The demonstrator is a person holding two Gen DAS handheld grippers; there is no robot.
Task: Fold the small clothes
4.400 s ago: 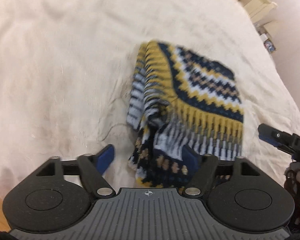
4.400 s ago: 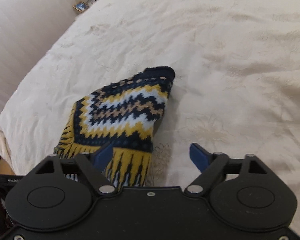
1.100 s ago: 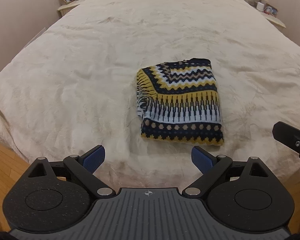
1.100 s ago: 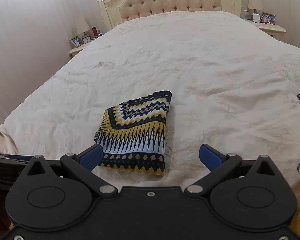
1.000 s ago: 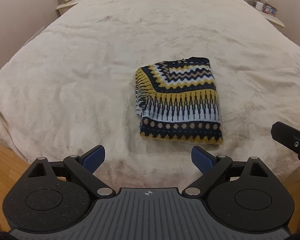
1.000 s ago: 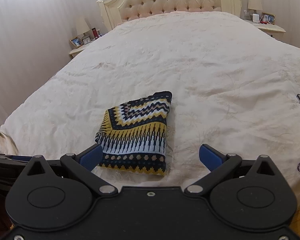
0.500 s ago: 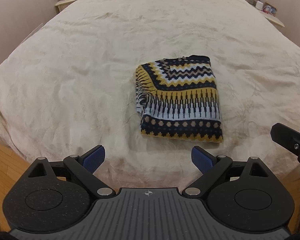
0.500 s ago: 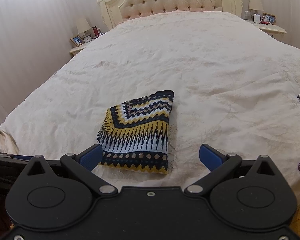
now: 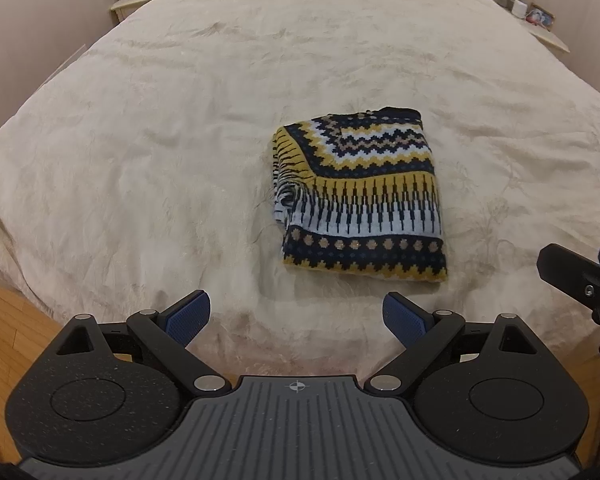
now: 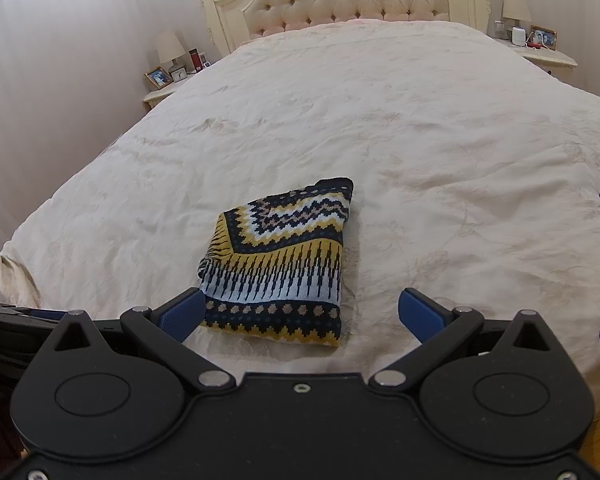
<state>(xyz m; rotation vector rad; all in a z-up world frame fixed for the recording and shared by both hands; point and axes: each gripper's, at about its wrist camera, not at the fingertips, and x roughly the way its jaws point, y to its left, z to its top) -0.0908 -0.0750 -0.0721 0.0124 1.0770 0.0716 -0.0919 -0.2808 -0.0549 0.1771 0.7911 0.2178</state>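
sweater lies folded in a compact rectangle on the bed, near its foot edge. left gripper and right gripper both spread wide, empty, clear of it. fold looks done; next likely set aside or fetch another piece.

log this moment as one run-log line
task: fold small clothes | sweater: folded, flat on bed | left tool: open, empty | right tool: open, empty
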